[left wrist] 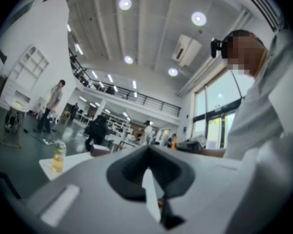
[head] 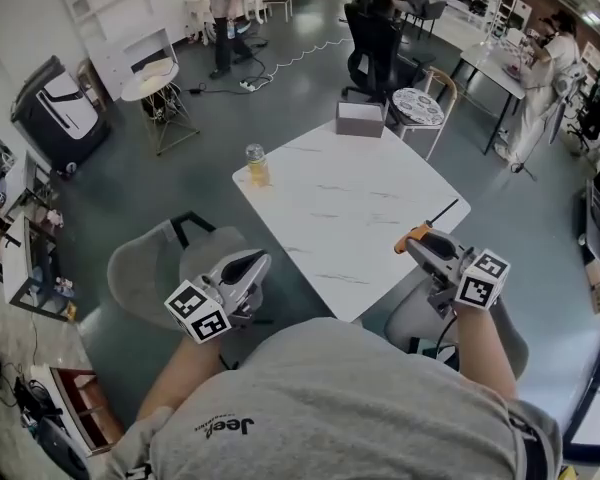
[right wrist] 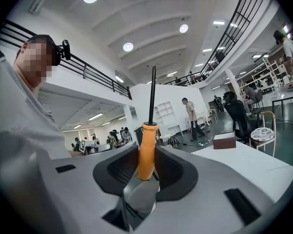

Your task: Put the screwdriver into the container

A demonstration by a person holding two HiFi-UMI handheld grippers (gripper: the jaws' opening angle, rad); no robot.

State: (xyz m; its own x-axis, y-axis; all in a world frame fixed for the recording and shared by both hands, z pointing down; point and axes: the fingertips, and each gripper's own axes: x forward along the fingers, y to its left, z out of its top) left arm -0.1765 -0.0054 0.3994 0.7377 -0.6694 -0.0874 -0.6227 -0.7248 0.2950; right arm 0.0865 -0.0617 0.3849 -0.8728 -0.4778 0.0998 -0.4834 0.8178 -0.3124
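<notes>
Screwdriver [right wrist: 146, 152], orange-handled with a thin black metal shaft, sits clamped between the dark pads of the right gripper [right wrist: 146, 165]. The jaws are partly apart and pressed on either side of the handle, and the shaft stands up beyond them in the right gripper view. In the head view that right gripper [head: 417, 240] is at the near right corner of the white, marble-patterned square table [head: 350, 218], with the screwdriver [head: 420, 231] slanting up and to the right over the table's edge. The small brownish-grey rectangular box container [head: 360, 118] stands at the far end of the table, well apart from the tool; the right gripper view shows the same container [right wrist: 224, 141] on the tabletop ahead and to the right. A clear plastic bottle of yellow liquid [head: 256, 165] stands upright near the table's left corner. The left gripper [head: 258, 262] is off the table's near left side, above a grey round chair seat [head: 145, 268], and its jaws are closed together with nothing between them [left wrist: 147, 152].
</notes>
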